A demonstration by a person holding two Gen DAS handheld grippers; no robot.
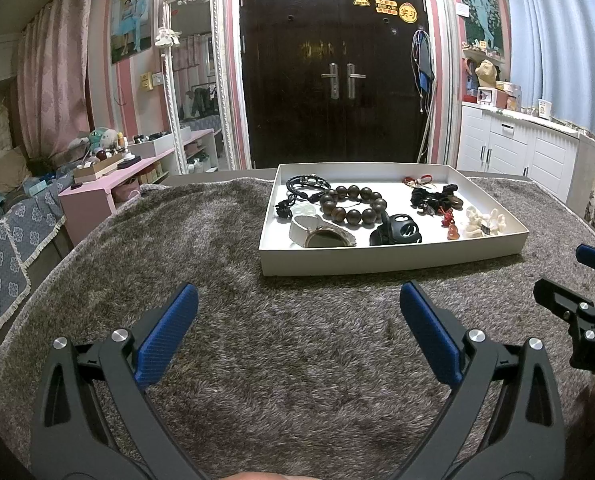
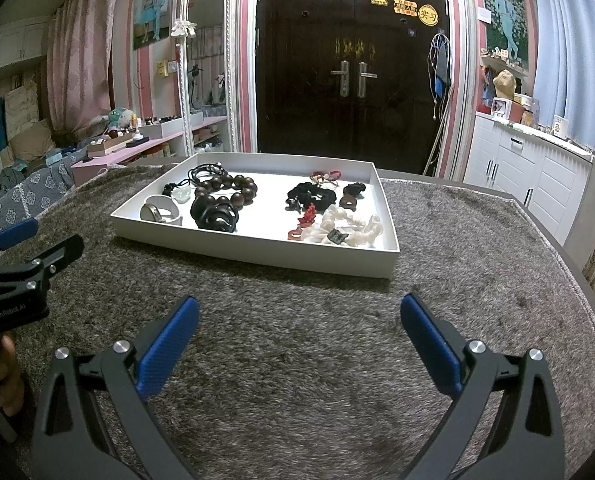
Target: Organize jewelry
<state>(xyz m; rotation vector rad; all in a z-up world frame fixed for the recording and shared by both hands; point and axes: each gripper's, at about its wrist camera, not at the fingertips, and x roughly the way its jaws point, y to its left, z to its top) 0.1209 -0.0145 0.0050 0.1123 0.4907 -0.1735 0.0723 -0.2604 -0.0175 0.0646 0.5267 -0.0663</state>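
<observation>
Right wrist view: jewelry tray (image 2: 257,254) beyond spread right gripper (image 2: 299,322).

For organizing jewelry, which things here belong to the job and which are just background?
Part of the job:
white tray
wooden bead bracelet
black hair claw
white scrunchie
black braided cord
left gripper, right gripper, both open

Just lying about:
dark double door
standing mirror
pink shelf
white cabinets
</observation>
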